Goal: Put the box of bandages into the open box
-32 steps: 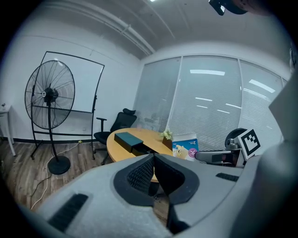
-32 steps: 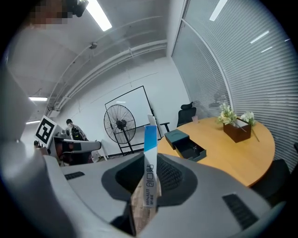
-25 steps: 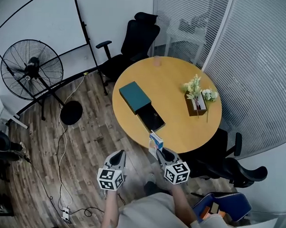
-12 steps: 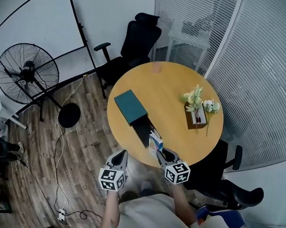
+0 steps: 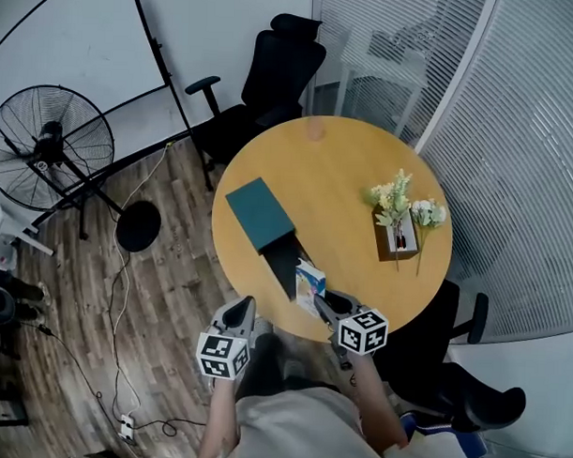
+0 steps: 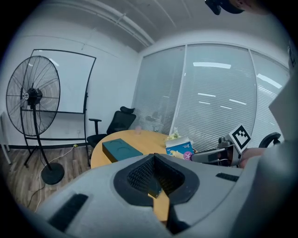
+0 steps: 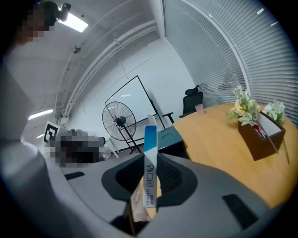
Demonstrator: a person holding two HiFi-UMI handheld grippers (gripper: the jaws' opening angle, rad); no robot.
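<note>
The blue-and-white box of bandages (image 5: 310, 279) stands upright in my right gripper (image 5: 323, 300), which is shut on it over the near edge of the round wooden table (image 5: 345, 178). In the right gripper view the box of bandages (image 7: 149, 158) rises edge-on between the jaws. The open box (image 5: 285, 262), dark inside, lies just left of it, joined to its teal lid (image 5: 259, 213). My left gripper (image 5: 239, 312) hangs shut and empty just off the table edge. In the left gripper view the teal lid (image 6: 122, 149) and the box of bandages (image 6: 180, 148) both show.
A wooden planter with flowers (image 5: 399, 223) stands at the table's right. A small cup (image 5: 314, 129) sits at the far edge. Black office chairs (image 5: 273, 77) (image 5: 455, 384) flank the table. A standing fan (image 5: 47, 147) and floor cables (image 5: 125, 293) are at the left; blinds line the right.
Both grippers have come closer to the table. The box of bandages, held throughout by the right gripper, now sits over the near table edge beside the open box.
</note>
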